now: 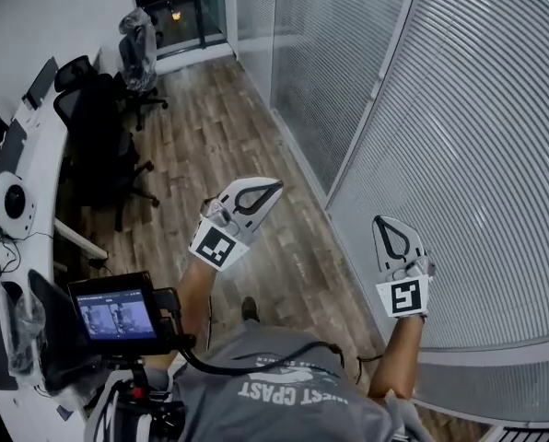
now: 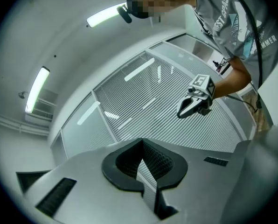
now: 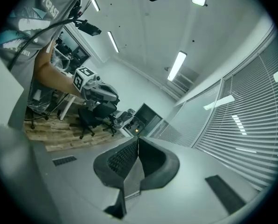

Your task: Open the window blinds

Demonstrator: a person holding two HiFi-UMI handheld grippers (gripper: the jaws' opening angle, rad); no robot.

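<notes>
Closed blinds [image 1: 477, 155] along the right side of the room, slats lying flat. Left gripper [image 1: 273, 188] raised over the wooden floor [image 1: 210, 127], jaws pressed together, holding nothing. Right gripper [image 1: 382, 224] near the blinds, contact with them not possible to tell, jaws together too and empty. Along the left side of the room a white desk [image 1: 37, 145], with black chairs [image 1: 99, 145] just beside its edge. Long ceiling lights [image 2: 36, 90] switched on overhead.
</notes>
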